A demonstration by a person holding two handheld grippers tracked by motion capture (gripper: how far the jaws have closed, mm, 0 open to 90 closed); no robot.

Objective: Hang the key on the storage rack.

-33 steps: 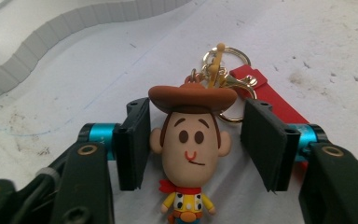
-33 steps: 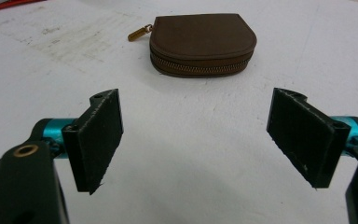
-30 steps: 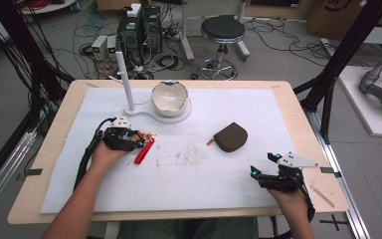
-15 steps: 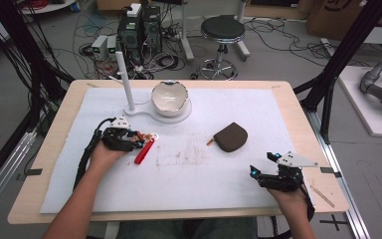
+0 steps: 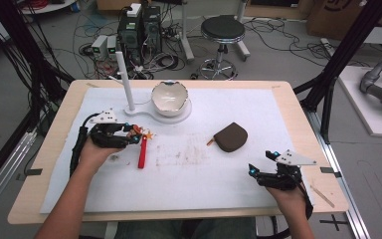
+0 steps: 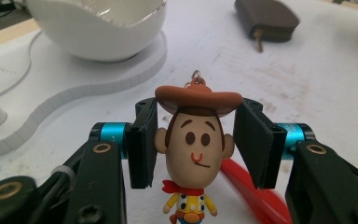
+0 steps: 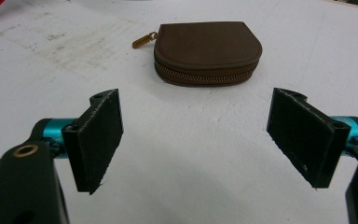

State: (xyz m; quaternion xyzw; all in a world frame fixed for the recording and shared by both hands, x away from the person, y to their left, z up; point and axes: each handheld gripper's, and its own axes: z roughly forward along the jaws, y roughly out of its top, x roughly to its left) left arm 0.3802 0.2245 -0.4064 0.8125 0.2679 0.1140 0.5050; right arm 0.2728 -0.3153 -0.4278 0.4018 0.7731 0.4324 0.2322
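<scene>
Big wooden table (image 5: 298, 99) w/ a white sheet (image 5: 258, 119) taped over most of it, prob. so small stuff shows up and doesn't slide. Far centre-left stands a white stand (image 5: 129, 107): flat curvy base, thin upright post, and a broken-eggshell-style bowl (image 5: 169, 97) sitting on the round end of the base. The post looks like a hanger, so my guess is things get hung there or dropped in the bowl.

Right of centre, well apart from the stand, lies a brown zip pouch (image 5: 231, 137), flat, zip pull pointing toward the person's left.

The right gripper (image 7: 196, 135) rests low at the near right edge, jaws spread wide w/ nothing between them; it points at the pouch from a way off, parked, prob. waiting its turn.

The left gripper (image 6: 193, 144) is near the stand's base, on the left side of the sheet. Its pads sit either side of a small cowboy figure keychain (image 6: 193, 144). They bracket the head just under the hat brim, left pad right at the ear, right pad w/ a thin gap showing, so can't tell if it's a true squeeze or just cradling. Keyring loop sticks out toward the bowl. Its red strap (image 5: 142, 152) trails back across the sheet, hanging from the figure, which seems lifted by the head so the strap drags free.
</scene>
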